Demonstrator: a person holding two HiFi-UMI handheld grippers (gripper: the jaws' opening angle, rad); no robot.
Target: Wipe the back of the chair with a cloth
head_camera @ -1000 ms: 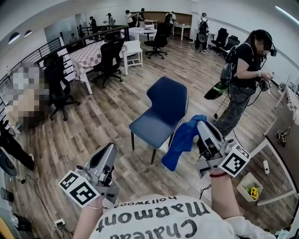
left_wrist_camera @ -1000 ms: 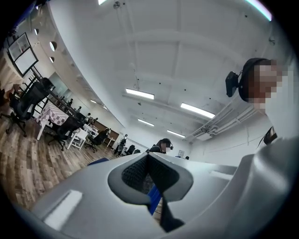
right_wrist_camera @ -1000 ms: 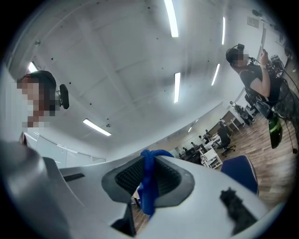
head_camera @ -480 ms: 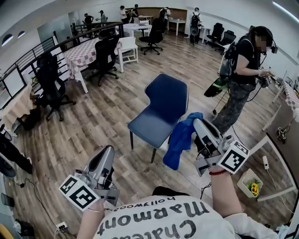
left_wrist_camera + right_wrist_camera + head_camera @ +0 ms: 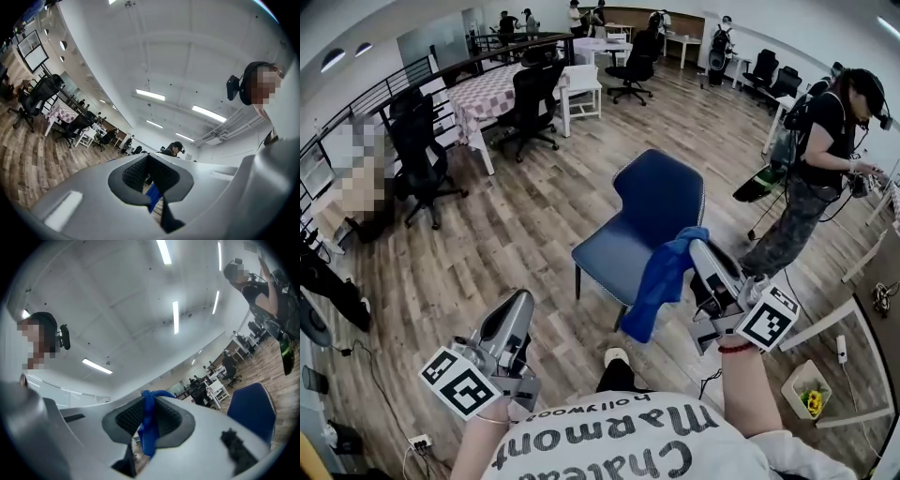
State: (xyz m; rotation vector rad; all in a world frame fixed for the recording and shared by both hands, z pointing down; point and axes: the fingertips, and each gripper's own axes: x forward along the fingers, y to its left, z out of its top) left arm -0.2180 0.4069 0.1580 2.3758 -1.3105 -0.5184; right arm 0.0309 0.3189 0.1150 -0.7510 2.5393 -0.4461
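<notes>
We hold the blue cloth (image 5: 659,281) clenched in our right tool (image 5: 698,246), near the blue chair (image 5: 661,202), wiping seemingly not yet begun; our left tool (image 5: 520,298) is closed, empty.

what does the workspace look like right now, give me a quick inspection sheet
surface: wood floor, nothing seen lying under the chair
job's things: blue chair upright, seat empty; blue cloth hangs from the right gripper, not on the chair back yet
clutter: small box with yellow flowers, low at right
grippers: right gripper shut on the cloth; left gripper shut, empty, held low
cables: power strip with cords, lower left
surroundings: standing person right of the chair; black office chairs and a checked table at left
</notes>
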